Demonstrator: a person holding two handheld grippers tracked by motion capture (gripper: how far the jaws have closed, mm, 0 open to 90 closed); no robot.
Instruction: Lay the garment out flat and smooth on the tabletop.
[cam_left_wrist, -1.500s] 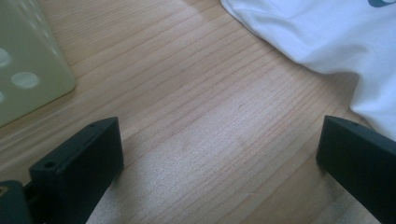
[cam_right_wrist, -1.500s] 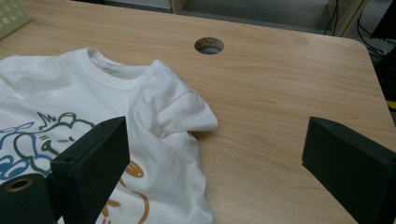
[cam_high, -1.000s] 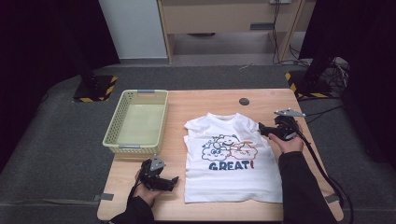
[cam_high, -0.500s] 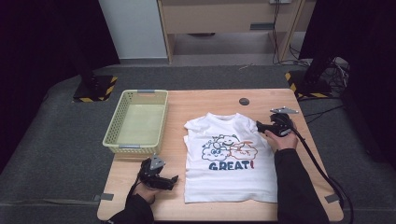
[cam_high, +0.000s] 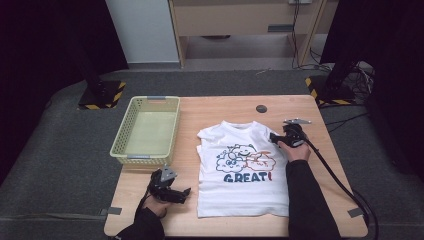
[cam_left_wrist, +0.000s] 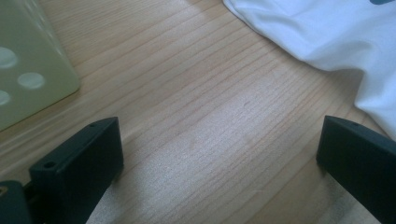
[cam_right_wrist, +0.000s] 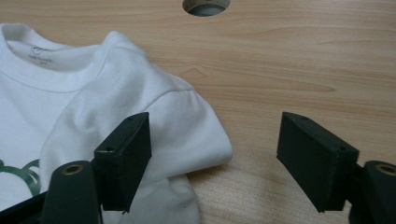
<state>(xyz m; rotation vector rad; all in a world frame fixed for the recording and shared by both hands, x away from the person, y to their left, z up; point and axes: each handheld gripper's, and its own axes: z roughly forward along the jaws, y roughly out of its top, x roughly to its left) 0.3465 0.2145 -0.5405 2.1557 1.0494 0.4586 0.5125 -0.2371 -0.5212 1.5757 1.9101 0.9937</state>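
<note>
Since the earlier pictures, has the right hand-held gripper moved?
Yes. The right hand-held gripper moved left from the table edge onto the T-shirt's sleeve, jaws closing.

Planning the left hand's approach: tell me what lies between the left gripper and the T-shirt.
Only bare wood of the table lies between the left gripper and the T-shirt, as the left gripper view shows.

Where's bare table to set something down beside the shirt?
Free: the far strip between the T-shirt's collar and the cable hole, and the wood between basket and shirt. Crowded: the near-left corner under the left tongs, and the sleeve by the right tongs.
</note>
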